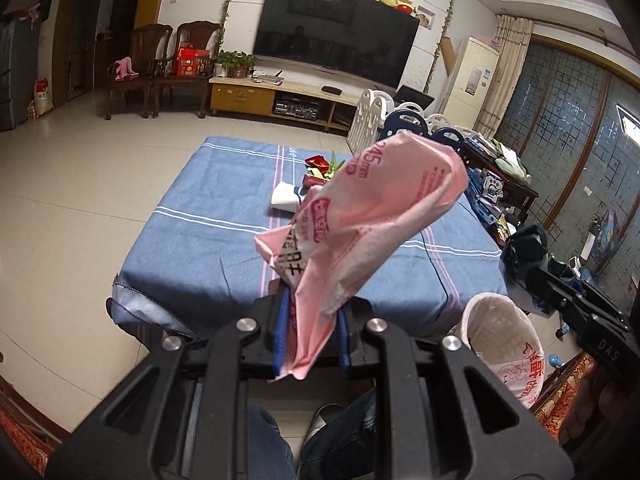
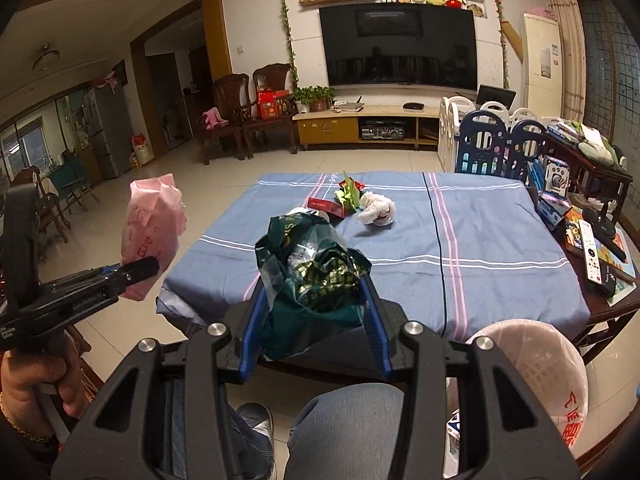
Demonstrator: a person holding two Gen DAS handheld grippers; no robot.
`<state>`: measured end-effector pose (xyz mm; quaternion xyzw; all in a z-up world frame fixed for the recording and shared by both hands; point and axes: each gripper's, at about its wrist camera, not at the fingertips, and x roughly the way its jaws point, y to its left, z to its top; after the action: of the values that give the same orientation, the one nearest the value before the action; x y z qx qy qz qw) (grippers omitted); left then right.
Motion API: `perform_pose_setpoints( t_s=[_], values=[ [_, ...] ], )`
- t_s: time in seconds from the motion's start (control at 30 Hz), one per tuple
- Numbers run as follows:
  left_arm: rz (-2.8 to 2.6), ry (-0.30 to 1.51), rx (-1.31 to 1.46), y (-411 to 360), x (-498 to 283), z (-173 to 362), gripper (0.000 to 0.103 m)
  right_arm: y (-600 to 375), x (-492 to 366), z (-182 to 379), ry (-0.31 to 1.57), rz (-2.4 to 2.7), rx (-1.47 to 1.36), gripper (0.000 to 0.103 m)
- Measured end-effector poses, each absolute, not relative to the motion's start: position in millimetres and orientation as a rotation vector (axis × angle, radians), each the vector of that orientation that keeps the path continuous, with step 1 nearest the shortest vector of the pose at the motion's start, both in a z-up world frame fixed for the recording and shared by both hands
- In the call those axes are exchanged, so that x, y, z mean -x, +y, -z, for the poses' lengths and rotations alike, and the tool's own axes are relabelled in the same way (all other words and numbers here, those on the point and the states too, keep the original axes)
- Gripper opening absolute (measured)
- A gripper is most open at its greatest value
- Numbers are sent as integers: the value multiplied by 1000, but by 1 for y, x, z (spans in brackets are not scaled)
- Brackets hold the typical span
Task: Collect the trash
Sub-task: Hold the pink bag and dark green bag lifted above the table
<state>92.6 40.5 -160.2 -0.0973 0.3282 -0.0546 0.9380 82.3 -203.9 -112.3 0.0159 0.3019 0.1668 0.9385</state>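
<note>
Here both grippers carry trash: left gripper (image 1: 312, 332) pinches a crumpled pink plastic wrapper (image 1: 360, 216), right gripper (image 2: 316, 308) clamps a crinkled dark green foil bag (image 2: 316, 276); next, probably, release over the white-lined bin (image 2: 536, 364).

"245mm" – pink wrapper (image 1: 372, 216); "DAS" – right tongs (image 1: 520, 252).

Blue striped tablecloth (image 2: 480, 240), red packet (image 2: 326, 205), crumpled white bag (image 2: 377, 209)

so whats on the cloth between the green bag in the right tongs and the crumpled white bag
In the right wrist view, a red packet lies between the green bag and the white bag; otherwise bare blue cloth.
</note>
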Motion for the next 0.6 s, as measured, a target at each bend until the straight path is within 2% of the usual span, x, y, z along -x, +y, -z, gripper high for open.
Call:
perform_pose_setpoints(
  t_s=[0.6],
  values=[
    [117,660,186,40,-83,155,22,-208,-70,102,591,-344,-31,45]
  ],
)
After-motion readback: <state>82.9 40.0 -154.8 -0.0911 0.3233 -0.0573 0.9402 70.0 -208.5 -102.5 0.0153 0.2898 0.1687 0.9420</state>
